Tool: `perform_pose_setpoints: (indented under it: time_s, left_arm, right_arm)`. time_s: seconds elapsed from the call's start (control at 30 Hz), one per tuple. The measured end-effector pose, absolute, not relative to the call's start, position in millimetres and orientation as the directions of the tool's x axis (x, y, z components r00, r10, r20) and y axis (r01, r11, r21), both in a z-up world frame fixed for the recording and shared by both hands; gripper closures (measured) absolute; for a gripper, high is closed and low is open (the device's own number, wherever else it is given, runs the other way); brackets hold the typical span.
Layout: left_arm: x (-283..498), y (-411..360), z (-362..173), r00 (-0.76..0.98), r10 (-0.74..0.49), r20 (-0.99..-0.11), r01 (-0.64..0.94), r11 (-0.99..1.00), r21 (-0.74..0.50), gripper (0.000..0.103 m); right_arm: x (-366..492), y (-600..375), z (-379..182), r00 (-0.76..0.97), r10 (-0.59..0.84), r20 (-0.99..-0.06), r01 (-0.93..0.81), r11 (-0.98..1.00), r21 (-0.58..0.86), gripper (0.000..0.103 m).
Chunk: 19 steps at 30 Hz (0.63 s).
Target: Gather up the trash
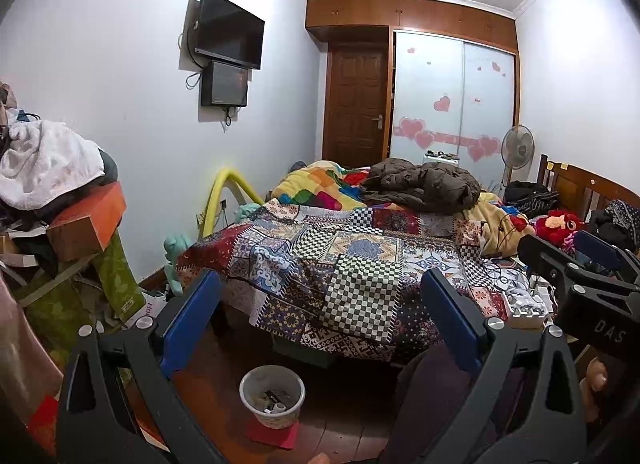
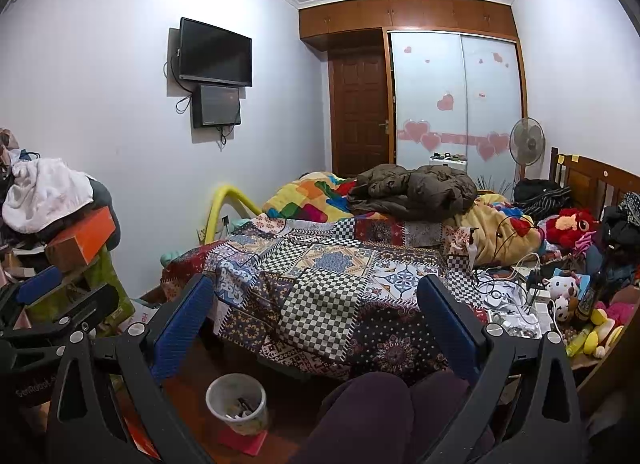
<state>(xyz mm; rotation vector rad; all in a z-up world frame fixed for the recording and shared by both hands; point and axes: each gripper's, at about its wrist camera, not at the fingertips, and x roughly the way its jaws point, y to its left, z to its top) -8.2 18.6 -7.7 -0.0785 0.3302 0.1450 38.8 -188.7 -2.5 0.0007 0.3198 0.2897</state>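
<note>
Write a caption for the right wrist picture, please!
Open right gripper faces a patchwork bed; small trash bin waits on the floor.

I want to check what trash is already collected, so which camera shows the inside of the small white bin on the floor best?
The left wrist view: the small white plastic bin sits between the open left claw's fingers, its contents unobstructed. The right wrist view shows the bin lower left, partly cropped by the right claw's frame.

Bright ceiling glare, sharp focus, fisheye-bent vignetted edges.
</note>
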Motion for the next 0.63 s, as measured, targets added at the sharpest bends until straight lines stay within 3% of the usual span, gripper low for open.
perform_pose_setpoints:
  time_s: [0.63]
  left_arm:
    - [-9.6,27.5,-11.9,0.937,0.096,-0.335,-0.125,0.990,-0.067,0.002]
  right_arm:
    - [39.1,-188.5,0.8,0.907,0.283,-0.313,-0.282,0.958,0.050,0.002]
